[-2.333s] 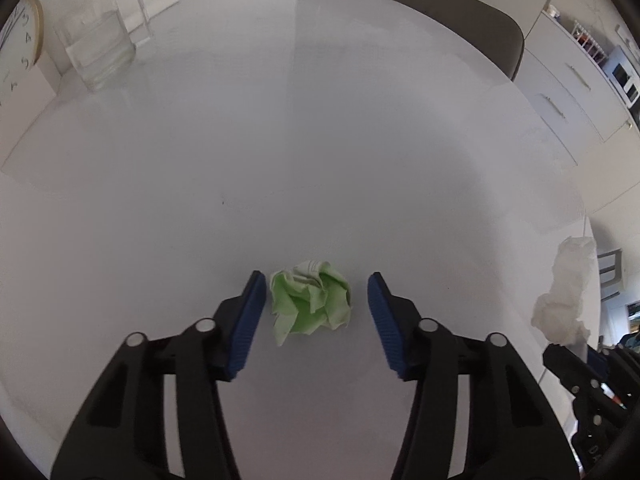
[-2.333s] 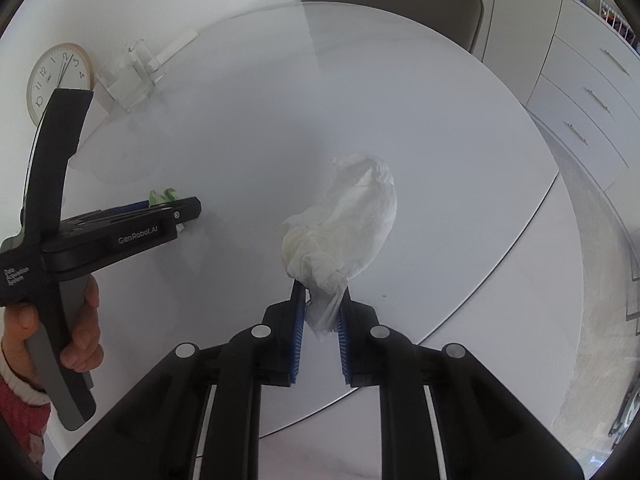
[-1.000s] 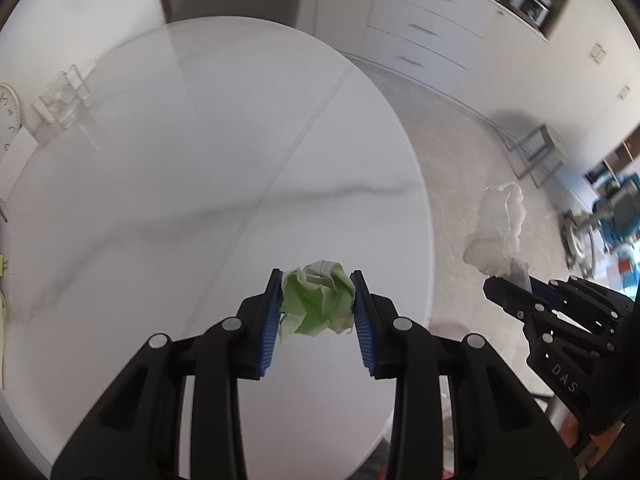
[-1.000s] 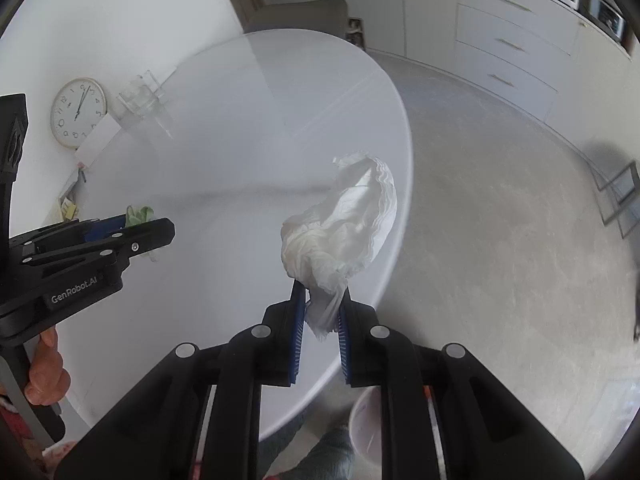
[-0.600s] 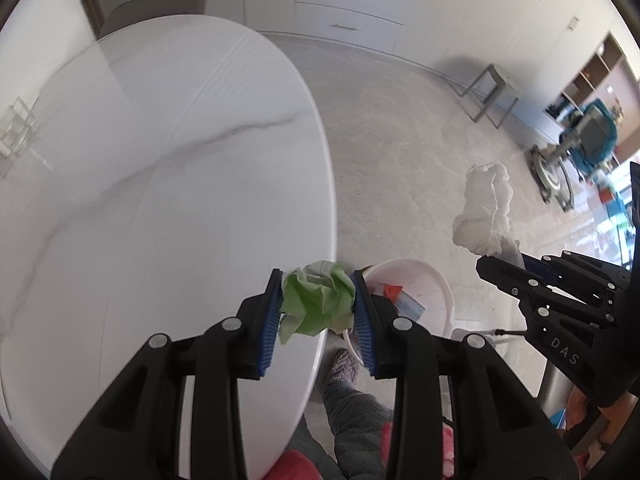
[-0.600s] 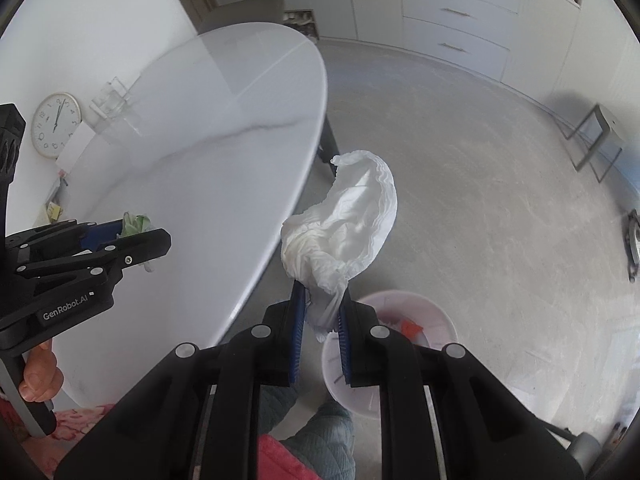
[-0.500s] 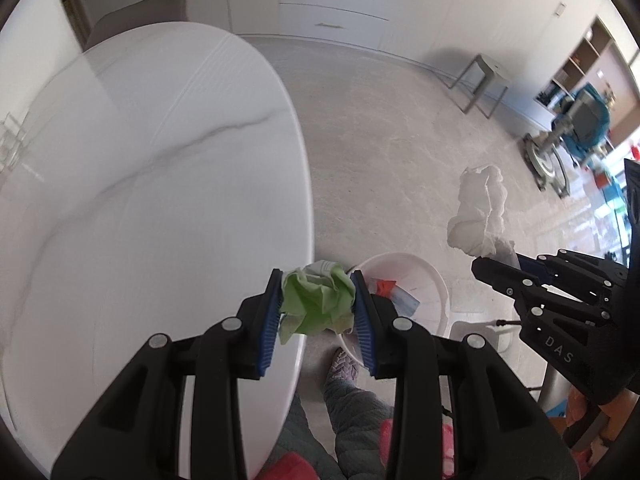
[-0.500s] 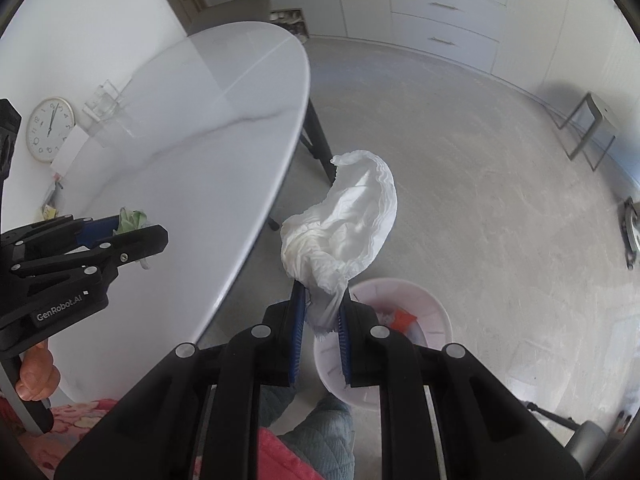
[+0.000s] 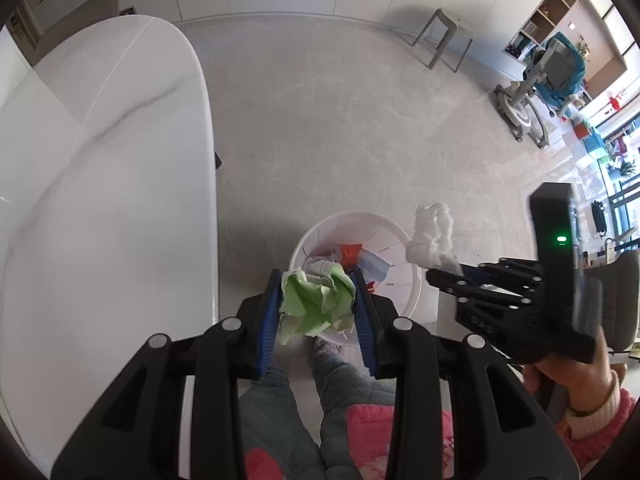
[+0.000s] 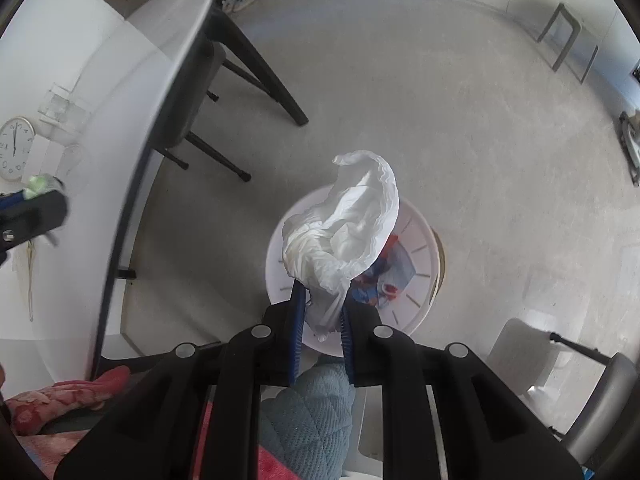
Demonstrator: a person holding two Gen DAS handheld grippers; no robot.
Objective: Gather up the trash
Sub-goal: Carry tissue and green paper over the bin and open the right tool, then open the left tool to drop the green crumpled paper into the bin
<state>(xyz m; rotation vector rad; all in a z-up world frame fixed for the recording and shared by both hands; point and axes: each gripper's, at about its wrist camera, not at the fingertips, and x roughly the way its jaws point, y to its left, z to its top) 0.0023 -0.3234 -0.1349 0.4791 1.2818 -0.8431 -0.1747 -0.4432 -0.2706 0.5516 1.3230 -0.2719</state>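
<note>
**Risk of trash falling beside the bin**

Trash is held in both hands above the floor, so the danger now is a bad drop.

From the left wrist camera, the left gripper [image 9: 318, 300] is clenched on a crumpled green paper [image 9: 316, 300], with the blue fingers [image 9: 270, 320] pressing it from both sides. It hangs over the near rim of the white bin [image 9: 396, 240], which stands on the floor just beside the edge of the white surface [image 9: 100, 180] and already contains some red and blue scraps. The ball seems to be above the rim and not above the middle. If it is released here, I think it could hit the rim and roll to the person's feet. The right gripper [image 9: 434, 274] shows at the right side, and its white tissue [image 9: 432, 234] appears just past the far rim in this view.

From the right wrist camera, the right gripper [image 10: 320, 316] grasps the lower tail of the white tissue [image 10: 348, 220], and the bin [image 10: 420, 236] lies directly under it. The tissue is light and wide. It may drift sideways when it falls, or it may stick to one finger [image 10: 297, 312] after opening. Both hands are also near each other over one small opening, so I judge that they could bump.
</note>
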